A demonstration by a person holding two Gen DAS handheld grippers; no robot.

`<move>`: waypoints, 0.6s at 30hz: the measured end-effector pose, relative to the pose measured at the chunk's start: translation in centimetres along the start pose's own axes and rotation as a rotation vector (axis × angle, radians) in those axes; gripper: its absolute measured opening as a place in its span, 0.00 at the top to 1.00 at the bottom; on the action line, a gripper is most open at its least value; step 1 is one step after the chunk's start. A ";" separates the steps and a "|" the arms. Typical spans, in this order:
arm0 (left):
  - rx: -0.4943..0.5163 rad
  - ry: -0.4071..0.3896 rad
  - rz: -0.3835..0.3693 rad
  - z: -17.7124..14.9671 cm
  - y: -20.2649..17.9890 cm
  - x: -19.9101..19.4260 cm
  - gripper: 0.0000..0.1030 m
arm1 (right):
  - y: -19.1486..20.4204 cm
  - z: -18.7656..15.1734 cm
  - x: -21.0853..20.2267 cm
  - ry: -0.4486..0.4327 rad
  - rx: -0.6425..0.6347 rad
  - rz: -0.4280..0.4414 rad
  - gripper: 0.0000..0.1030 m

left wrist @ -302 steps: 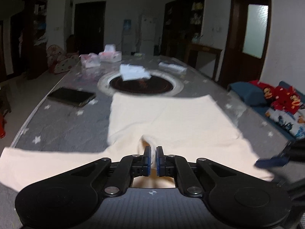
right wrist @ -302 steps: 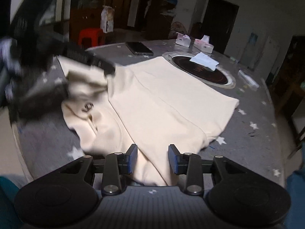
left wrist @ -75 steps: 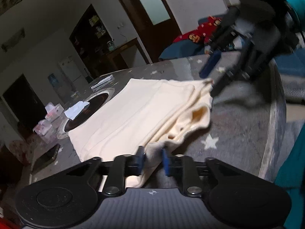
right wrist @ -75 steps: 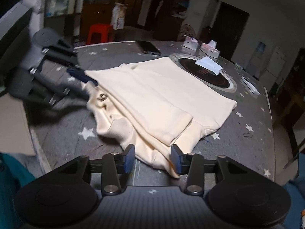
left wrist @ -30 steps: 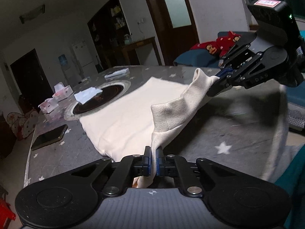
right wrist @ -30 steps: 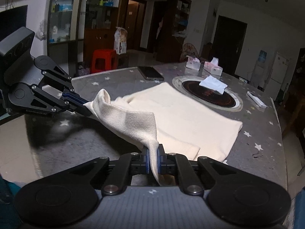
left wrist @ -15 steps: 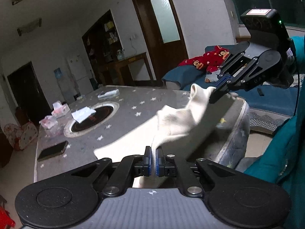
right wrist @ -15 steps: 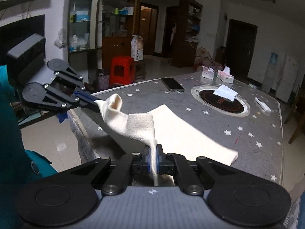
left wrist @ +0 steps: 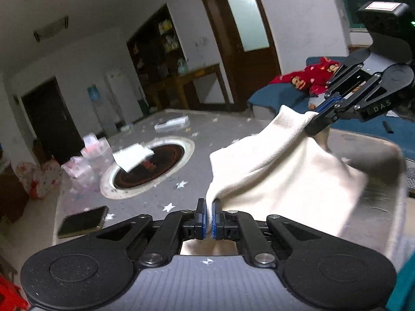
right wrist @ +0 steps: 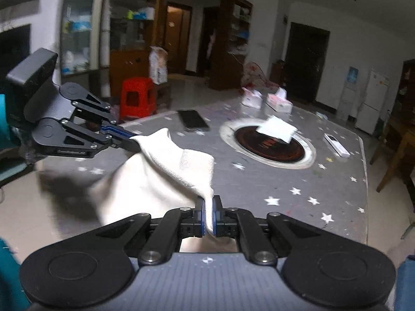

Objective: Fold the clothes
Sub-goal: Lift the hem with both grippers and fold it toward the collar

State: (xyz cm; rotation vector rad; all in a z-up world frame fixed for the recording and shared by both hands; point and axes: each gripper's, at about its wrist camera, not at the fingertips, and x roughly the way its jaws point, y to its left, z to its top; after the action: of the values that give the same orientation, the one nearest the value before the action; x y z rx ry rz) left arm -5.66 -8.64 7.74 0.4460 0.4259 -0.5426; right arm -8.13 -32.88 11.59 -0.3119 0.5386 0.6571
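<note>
A cream garment (left wrist: pixel 280 176) hangs between my two grippers, lifted off the grey star-patterned table (left wrist: pixel 155 204). My left gripper (left wrist: pixel 209 220) is shut on one end of it. My right gripper (right wrist: pixel 209 216) is shut on the other end; the garment (right wrist: pixel 160 178) sags between them above the table's near edge. In the left wrist view the right gripper (left wrist: pixel 315 121) shows at the upper right, pinching the cloth. In the right wrist view the left gripper (right wrist: pixel 132 140) shows at the left, pinching the cloth.
A round dark hotplate inset (right wrist: pixel 268 146) with a white tissue (right wrist: pixel 276 128) sits mid-table. A phone (right wrist: pixel 193 119), tissue packs (right wrist: pixel 278 102) and a white remote (right wrist: pixel 336 145) lie around it. A red stool (right wrist: pixel 137 97) stands on the floor beyond. A sofa with red clothes (left wrist: pixel 311 77) is behind.
Both grippers have shut on the garment's ends and lifted it off the table. In the last half second it rose further and swung toward the table's near edge.
</note>
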 end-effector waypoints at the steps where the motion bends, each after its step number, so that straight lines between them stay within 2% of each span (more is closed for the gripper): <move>1: 0.001 0.016 0.011 -0.1 0.1 1.4 0.95 | -0.7 0.0 1.4 0.015 0.012 -0.008 0.96; 6: -0.068 0.113 0.030 -1.6 1.0 7.3 0.93 | -3.0 -1.4 7.4 0.082 0.081 -0.060 0.95; 8: -0.107 0.146 0.045 -2.2 1.4 8.9 0.89 | -3.6 -2.6 9.4 0.107 0.132 -0.087 0.94; 9: -0.124 0.158 0.054 -2.4 1.6 9.4 0.83 | -3.7 -3.2 10.0 0.110 0.154 -0.101 0.93; 10: -0.139 0.164 0.067 -2.6 1.9 9.5 0.76 | -3.8 -3.6 10.3 0.114 0.169 -0.115 0.92; 11: -0.153 0.166 0.079 -2.7 2.2 9.5 0.74 | -4.0 -3.9 10.4 0.117 0.186 -0.122 0.91; 15: -0.195 0.159 0.119 -2.1 2.9 8.5 0.75 | -4.5 -4.0 9.2 0.085 0.250 -0.139 0.90; 18: -0.211 0.129 0.071 -1.0 2.4 7.2 0.76 | -4.1 -3.0 8.1 0.053 0.258 -0.120 0.90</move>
State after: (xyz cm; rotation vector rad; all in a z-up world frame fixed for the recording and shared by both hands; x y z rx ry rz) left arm 1.05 -9.10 4.08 0.2923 0.5827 -0.3959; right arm -1.24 -33.25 5.01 -0.1174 0.6428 0.4580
